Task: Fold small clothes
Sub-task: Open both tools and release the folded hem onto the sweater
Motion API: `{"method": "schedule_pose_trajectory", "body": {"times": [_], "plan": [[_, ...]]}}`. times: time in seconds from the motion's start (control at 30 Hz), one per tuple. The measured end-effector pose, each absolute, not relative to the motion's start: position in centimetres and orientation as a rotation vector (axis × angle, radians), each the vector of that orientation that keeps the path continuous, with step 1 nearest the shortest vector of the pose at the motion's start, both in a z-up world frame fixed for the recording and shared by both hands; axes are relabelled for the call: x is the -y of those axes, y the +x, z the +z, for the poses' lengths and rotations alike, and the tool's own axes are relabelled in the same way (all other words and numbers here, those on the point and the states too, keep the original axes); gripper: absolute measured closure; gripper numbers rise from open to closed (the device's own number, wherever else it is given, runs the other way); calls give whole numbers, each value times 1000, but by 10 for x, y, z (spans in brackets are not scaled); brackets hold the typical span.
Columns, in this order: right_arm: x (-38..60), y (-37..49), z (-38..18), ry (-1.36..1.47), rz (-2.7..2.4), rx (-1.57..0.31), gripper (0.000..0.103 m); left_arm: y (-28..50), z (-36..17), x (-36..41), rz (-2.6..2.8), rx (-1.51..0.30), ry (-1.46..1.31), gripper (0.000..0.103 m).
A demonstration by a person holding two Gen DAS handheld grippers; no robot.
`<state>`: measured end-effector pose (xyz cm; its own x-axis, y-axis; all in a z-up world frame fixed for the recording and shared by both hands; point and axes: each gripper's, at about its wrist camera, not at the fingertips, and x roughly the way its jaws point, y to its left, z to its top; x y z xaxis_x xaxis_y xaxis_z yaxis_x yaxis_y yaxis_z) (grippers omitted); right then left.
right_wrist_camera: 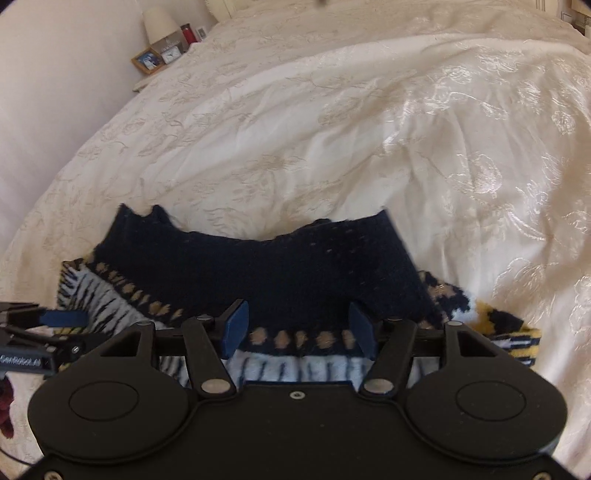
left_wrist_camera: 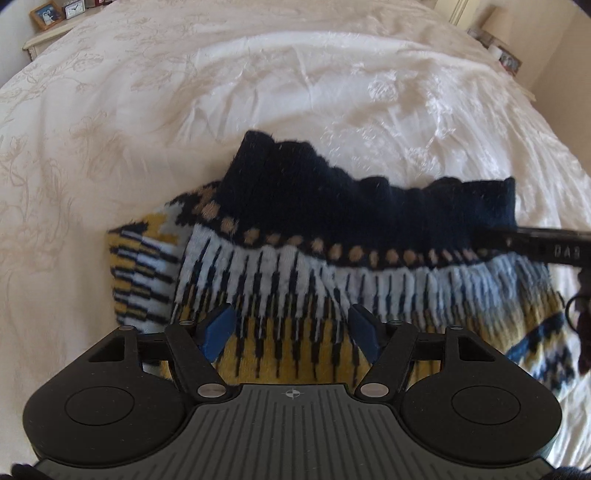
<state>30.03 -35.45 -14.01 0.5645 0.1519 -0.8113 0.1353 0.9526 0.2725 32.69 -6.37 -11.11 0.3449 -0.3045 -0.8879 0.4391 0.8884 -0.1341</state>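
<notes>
A patterned knitted jumper point(left_wrist_camera: 332, 258) lies spread on the bed point(left_wrist_camera: 258, 92), dark band farthest away, likely flattened for folding. The left claw point(left_wrist_camera: 291, 328) hovers over its yellow part, spread wide, gripping nothing. The right claw point(right_wrist_camera: 295, 328) hangs over the dark band, equally wide and empty.

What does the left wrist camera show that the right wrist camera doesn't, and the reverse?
Left wrist only: the sweater's yellow band under the open left gripper, and the right gripper's arm crossing the navy part. Right wrist only: a lamp and red container on the bedside table, and the open right gripper over the dotted band. Both: the patterned sweater on the cream bedspread and a framed photo.
</notes>
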Motion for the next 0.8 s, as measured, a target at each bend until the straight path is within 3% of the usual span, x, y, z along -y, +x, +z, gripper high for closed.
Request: {"method": "schedule_pose_trajectory", "body": {"times": [0.3,0.8], "plan": [[376,311,-147,296,-77,-1022,38,315,-112,46,-493,-1126,201,36],[344,207,-103,407,-74,-913,34,257,-102,-12,-407,-1130,81,37]]}}
